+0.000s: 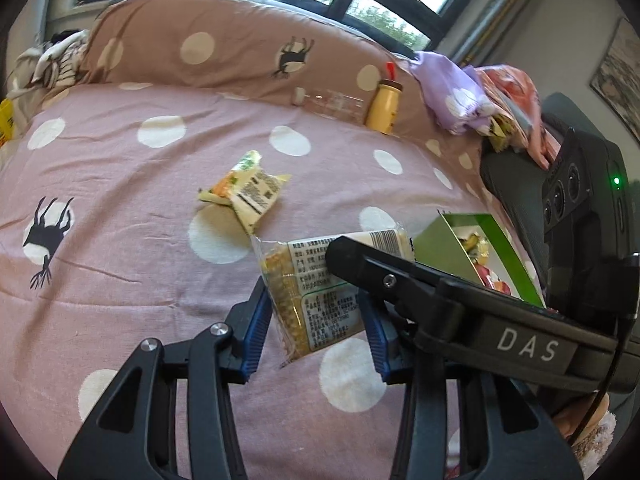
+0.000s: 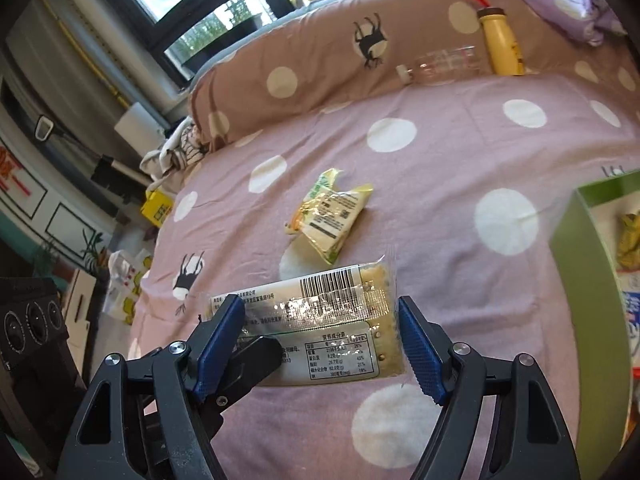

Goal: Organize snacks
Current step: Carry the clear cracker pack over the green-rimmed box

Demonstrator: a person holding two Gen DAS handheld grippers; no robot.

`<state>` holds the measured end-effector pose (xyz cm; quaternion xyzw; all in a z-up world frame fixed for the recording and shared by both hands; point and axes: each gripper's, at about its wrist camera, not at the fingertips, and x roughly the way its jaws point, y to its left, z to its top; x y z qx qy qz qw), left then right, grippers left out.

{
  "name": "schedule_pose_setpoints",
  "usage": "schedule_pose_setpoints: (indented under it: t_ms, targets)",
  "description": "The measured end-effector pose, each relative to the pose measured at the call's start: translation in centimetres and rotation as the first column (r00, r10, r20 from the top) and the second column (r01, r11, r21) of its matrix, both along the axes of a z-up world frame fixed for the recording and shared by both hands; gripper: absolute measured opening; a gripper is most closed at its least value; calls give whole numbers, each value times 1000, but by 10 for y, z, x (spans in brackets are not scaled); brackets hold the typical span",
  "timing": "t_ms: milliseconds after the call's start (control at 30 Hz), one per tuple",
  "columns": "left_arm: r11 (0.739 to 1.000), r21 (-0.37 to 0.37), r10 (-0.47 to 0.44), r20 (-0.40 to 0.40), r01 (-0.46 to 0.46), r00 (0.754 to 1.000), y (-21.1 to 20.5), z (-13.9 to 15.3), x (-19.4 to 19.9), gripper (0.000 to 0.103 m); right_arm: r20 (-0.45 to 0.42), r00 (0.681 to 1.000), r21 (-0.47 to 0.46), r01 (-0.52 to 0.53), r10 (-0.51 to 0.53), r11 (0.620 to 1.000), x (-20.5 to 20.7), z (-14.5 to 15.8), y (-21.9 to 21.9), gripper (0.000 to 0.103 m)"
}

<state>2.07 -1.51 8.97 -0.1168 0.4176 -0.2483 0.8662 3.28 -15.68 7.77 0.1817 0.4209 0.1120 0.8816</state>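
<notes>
A clear-wrapped cracker packet lies on the pink spotted bedspread. My left gripper has its blue pads on both sides of the packet's near end and is shut on it. My right gripper is open and straddles the same packet from the other side; its fingers stand apart from it. A small yellow-green snack bag lies a little further on; it also shows in the right wrist view. A green box holding snacks stands at the right.
A yellow bottle and a clear plastic bottle lie against the brown spotted pillow. A purple bag and other packets are piled at the right. The bed's left edge drops to a cluttered floor.
</notes>
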Motion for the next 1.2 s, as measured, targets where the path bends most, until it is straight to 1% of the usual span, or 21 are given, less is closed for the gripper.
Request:
schedule_pose_setpoints:
  t_ms: [133, 300, 467, 567, 767, 867, 1033, 1200]
  targets:
    - [1000, 16, -24, 9, 23, 1000, -12, 1, -6, 43, 2, 999, 35, 42, -42, 998, -13, -3, -13, 79]
    - [1000, 1, -29, 14, 29, 999, -16, 5, -9, 44, 13, 999, -19, 48, -48, 999, -17, 5, -13, 79]
    - [1000, 2, -28, 58, 27, 998, -23, 20, -15, 44, 47, 998, -23, 38, -37, 999, -22, 17, -18, 79]
    - [999, 6, -49, 91, 49, 995, -38, 32, -18, 44, 78, 996, -20, 53, -51, 998, -27, 28, -29, 79]
    - [993, 18, -117, 131, 115, 985, -78, 52, -18, 43, 118, 985, 13, 129, -129, 992, -43, 46, -66, 79]
    - [988, 38, -157, 149, 153, 976, -99, 61, -20, 44, 141, 975, 29, 171, -173, 985, -52, 53, -88, 79]
    - [975, 56, -219, 154, 213, 964, -132, 68, -20, 44, 138, 956, 74, 251, -260, 965, -65, 57, -123, 79]
    - [960, 66, -278, 150, 271, 949, -161, 71, -21, 44, 129, 936, 98, 318, -329, 943, -76, 59, -152, 79]
